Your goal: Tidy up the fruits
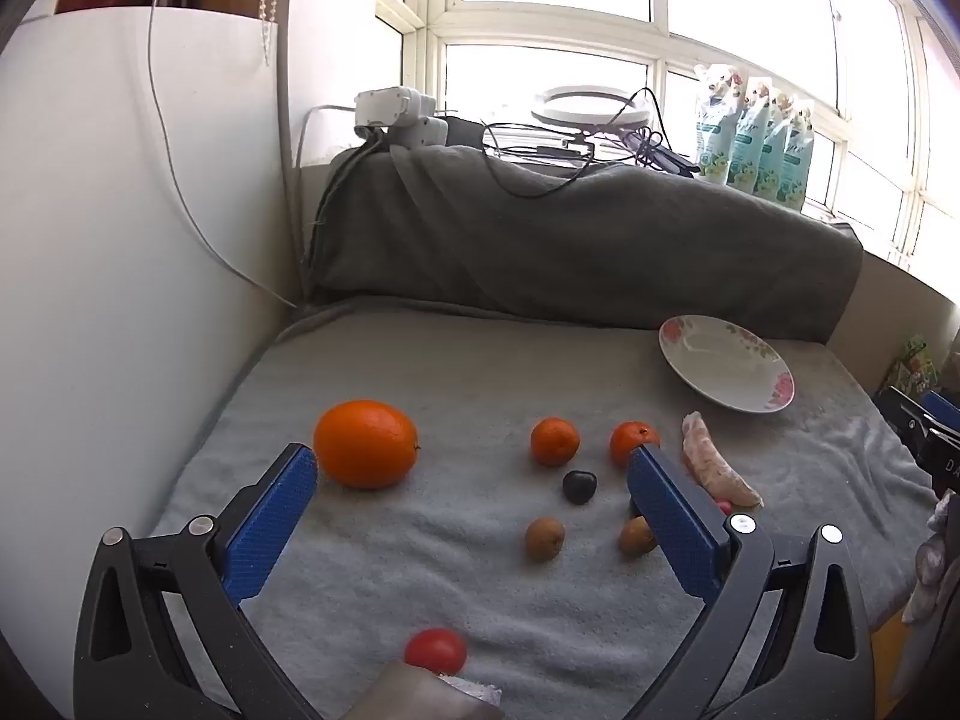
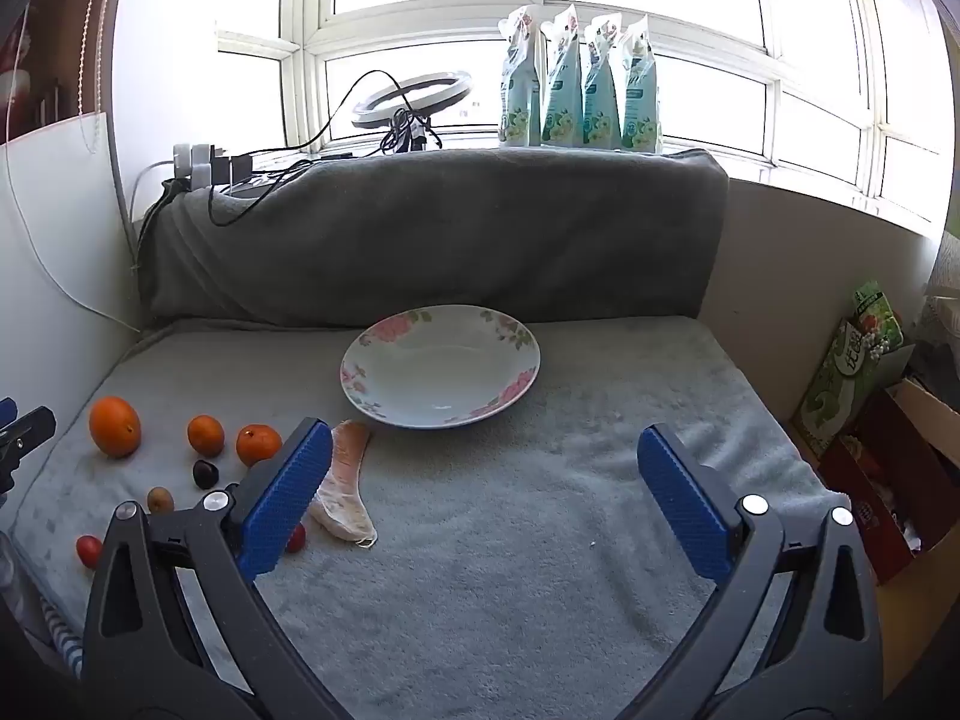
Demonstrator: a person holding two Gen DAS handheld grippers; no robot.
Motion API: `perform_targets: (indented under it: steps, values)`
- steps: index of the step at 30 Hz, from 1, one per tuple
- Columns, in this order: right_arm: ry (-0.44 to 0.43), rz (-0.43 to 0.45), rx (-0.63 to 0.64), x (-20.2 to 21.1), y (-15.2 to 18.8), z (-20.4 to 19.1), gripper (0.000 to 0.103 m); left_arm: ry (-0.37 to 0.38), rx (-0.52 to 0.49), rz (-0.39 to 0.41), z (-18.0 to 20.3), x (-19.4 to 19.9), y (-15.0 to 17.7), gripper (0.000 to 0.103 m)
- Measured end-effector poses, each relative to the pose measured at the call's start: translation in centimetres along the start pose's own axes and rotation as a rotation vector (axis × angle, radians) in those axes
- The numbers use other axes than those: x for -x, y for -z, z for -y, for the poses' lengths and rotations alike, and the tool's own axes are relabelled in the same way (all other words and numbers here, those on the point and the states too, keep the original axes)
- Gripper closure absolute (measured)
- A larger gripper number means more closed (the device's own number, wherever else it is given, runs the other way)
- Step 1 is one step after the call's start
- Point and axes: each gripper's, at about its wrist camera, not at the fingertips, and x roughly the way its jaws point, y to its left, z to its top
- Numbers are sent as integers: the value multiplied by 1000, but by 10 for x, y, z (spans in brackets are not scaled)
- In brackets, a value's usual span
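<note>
Fruit lies scattered on a grey towel [image 1: 456,372]. A large orange [image 1: 366,444] sits at the left, with two small tangerines [image 1: 555,441] [image 1: 633,441] to its right. Below them lie a dark plum [image 1: 579,486], two brown longan-like fruits [image 1: 545,538] [image 1: 636,535] and a red cherry tomato [image 1: 436,651]. A peeled pomelo wedge [image 2: 345,489] lies beside a flowered white plate [image 2: 441,366], which holds nothing. My left gripper [image 1: 474,468] hovers open over the fruit. My right gripper [image 2: 486,450] stands open in front of the plate, with nothing between its fingers.
A dark grey covered bolster [image 2: 432,234] backs the towel, with cables, chargers and a ring light [image 2: 414,96] on the sill. Several teal pouches [image 2: 579,84] stand by the window. A white panel [image 1: 120,240] walls the left side. Cardboard boxes [image 2: 864,408] sit off the right edge.
</note>
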Motion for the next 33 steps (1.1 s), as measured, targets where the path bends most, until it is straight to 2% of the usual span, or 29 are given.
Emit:
perform_targets:
  steps: [12, 13, 14, 33]
  values:
    - [-7, 4, 7, 0, -5, -6, 0, 20, -8, -7, -14, 2, 1, 1]
    - [-9, 4, 9, 0, -4, -8, 0, -12, -10, 2, -4, 1, -1, 1]
    - [-10, 5, 11, 0, -4, -9, 0, -13, -8, 0, -3, -2, 0, 1]
    - [-22, 4, 14, 0, -3, -9, 0, -13, -18, -3, 1, -2, -2, 1]
